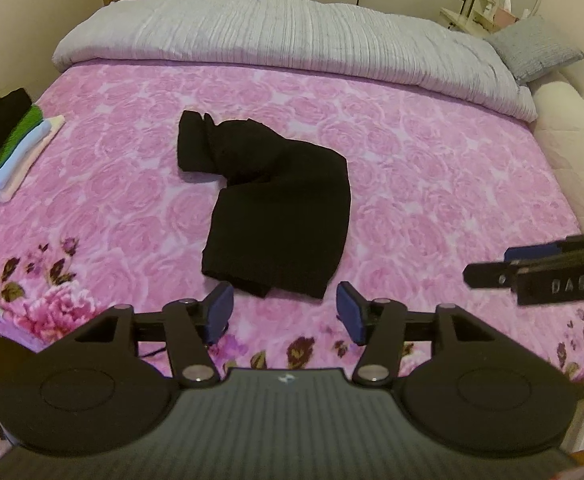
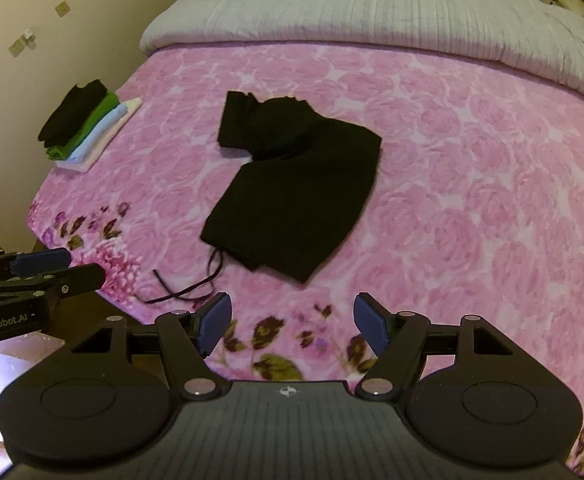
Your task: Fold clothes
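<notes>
Left wrist view has the black garment [image 1: 280, 204] lying in the middle of the pink floral bedspread [image 1: 431, 168], bent into a rough L with part of it doubled over itself — could be partly folded already, or just dropped that way, hard to say from one look. Looks like soft knit or jersey, so my guess is it's light, floppy and will sag the second you lift it, not slippery though. I'd take hold at the near hem corners, one per claw, since those edges lie flat and closest. Left claw [image 1: 284, 312] is spread wide with nothing in it, hovering just short of the near hem; right claw [image 2: 292, 324] is likewise released and empty, a bit further back. From the right wrist view there's a thin drawstring [image 2: 190, 286] trailing off the near-left corner onto the bed — might snag, so watch it. A folded stack [image 1: 6, 140] (black, green, pale blue, cream) sits well apart by the left edge. Hard to make out: black on black hides the seams and layers, so I can't tell if it's trousers or a top, and the far end is just a bunched lump.
</notes>
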The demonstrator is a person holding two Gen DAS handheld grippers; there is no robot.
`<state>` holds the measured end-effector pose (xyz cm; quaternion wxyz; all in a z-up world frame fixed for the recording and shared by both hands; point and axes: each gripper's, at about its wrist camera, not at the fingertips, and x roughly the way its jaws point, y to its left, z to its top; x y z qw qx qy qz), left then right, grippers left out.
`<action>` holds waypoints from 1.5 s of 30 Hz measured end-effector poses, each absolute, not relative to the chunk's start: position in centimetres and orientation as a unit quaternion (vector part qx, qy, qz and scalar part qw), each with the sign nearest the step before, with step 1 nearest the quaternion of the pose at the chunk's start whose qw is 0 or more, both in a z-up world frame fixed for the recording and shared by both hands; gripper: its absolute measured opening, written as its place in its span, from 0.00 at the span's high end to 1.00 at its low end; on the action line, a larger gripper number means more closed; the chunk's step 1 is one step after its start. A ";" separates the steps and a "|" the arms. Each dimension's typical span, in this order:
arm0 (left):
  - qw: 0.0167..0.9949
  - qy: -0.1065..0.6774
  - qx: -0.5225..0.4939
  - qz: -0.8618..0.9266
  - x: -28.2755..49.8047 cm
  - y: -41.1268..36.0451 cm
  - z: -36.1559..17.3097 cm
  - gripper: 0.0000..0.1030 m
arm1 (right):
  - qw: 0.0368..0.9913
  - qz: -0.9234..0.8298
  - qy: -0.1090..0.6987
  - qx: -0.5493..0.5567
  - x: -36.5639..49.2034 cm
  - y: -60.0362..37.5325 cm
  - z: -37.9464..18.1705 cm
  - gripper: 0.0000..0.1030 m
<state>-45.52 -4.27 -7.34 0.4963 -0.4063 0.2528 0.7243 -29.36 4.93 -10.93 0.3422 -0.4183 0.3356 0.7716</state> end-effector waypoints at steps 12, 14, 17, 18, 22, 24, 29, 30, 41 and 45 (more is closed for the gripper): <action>0.507 0.393 -0.390 0.660 -44.1 2.2 -18.6 0.45 | 0.371 0.708 0.408 -0.441 -25.5 11.9 -19.4 0.31; 0.517 0.417 -0.384 0.642 -43.9 3.4 -20.8 0.45 | 0.379 0.692 0.427 -0.441 -24.7 12.4 -21.0 0.31; 0.539 0.454 -0.363 0.610 -43.9 4.8 -24.1 0.45 | 0.390 0.669 0.455 -0.441 -23.5 13.3 -23.5 0.31; 0.546 0.467 -0.353 0.599 -43.8 5.2 -25.2 0.45 | 0.394 0.660 0.464 -0.440 -23.1 13.6 -24.4 0.31; 0.576 0.525 -0.302 0.549 -43.6 7.0 -29.9 0.45 | 0.418 0.630 0.494 -0.429 -22.9 13.7 -27.0 0.31; 0.595 0.538 -0.288 0.523 -43.5 7.9 -32.1 0.45 | 0.439 0.610 0.510 -0.419 -22.8 13.6 -28.2 0.31; 0.620 0.518 -0.291 0.513 -43.6 10.4 -35.6 0.42 | 0.483 0.559 0.544 -0.399 -21.8 12.9 -31.2 0.31; 0.616 0.516 -0.291 0.520 -43.8 11.0 -36.2 0.42 | 0.490 0.548 0.549 -0.398 -21.6 12.7 -31.7 0.31; 0.638 0.393 -0.348 0.563 -50.7 12.3 -33.6 0.91 | 0.496 0.509 0.579 -0.400 -23.3 12.6 -34.8 0.31; 0.592 0.254 -0.379 0.664 -61.7 8.9 -25.0 0.91 | 0.472 0.549 0.566 -0.394 -26.8 13.7 -33.9 0.31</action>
